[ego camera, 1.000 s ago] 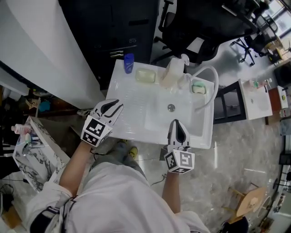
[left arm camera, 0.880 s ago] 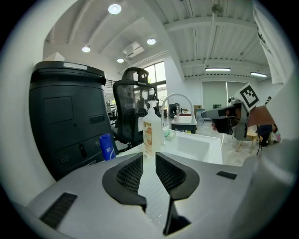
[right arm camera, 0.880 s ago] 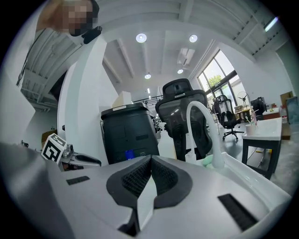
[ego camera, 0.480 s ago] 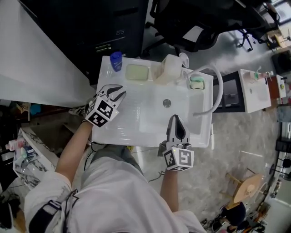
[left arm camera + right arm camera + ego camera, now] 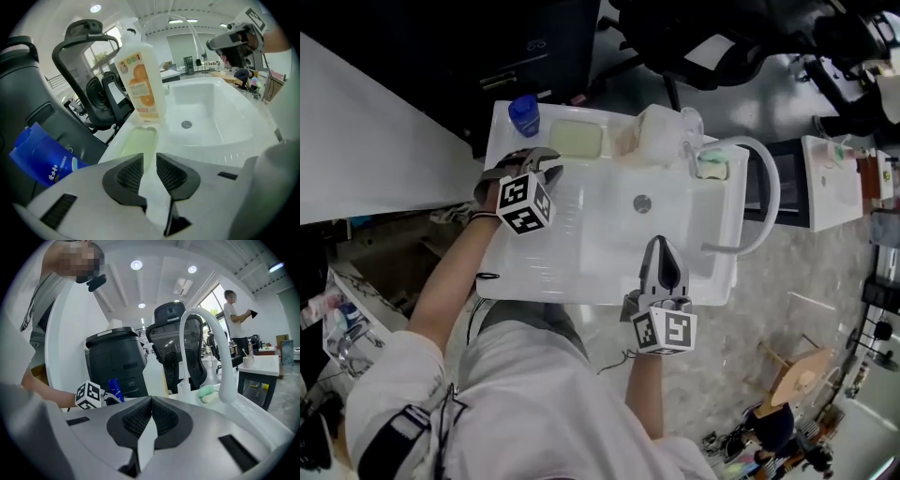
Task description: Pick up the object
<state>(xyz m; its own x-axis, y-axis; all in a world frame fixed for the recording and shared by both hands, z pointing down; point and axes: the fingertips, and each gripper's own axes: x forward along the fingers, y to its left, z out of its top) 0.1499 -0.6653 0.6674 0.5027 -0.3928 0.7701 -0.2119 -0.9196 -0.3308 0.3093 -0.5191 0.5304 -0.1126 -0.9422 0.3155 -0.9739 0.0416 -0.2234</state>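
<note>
A clear bottle with an orange label [image 5: 661, 134] [image 5: 140, 84] stands at the back of the white sink [image 5: 609, 272]. Left of it lies a pale green sponge [image 5: 575, 139] [image 5: 133, 145], and a blue pack [image 5: 523, 114] [image 5: 42, 157] stands at the back left corner. My left gripper [image 5: 546, 161] [image 5: 149, 171] hovers over the sink's left ledge just short of the sponge, open by a narrow gap with nothing between its jaws. My right gripper [image 5: 664, 258] [image 5: 151, 416] rests over the front rim, shut and empty.
A curved white faucet [image 5: 750, 150] [image 5: 211, 343] arches over the basin's right side, with a green soap [image 5: 711, 167] [image 5: 206, 392] at its base. The drain [image 5: 642, 202] [image 5: 186, 124] sits mid-basin. Black office chairs and a dark cabinet stand behind the sink; a person [image 5: 234, 324] stands far right.
My left gripper has moved from the sink's front left edge toward the back, close to the sponge, and its jaws have narrowed. The right gripper has stayed at the front rim.
</note>
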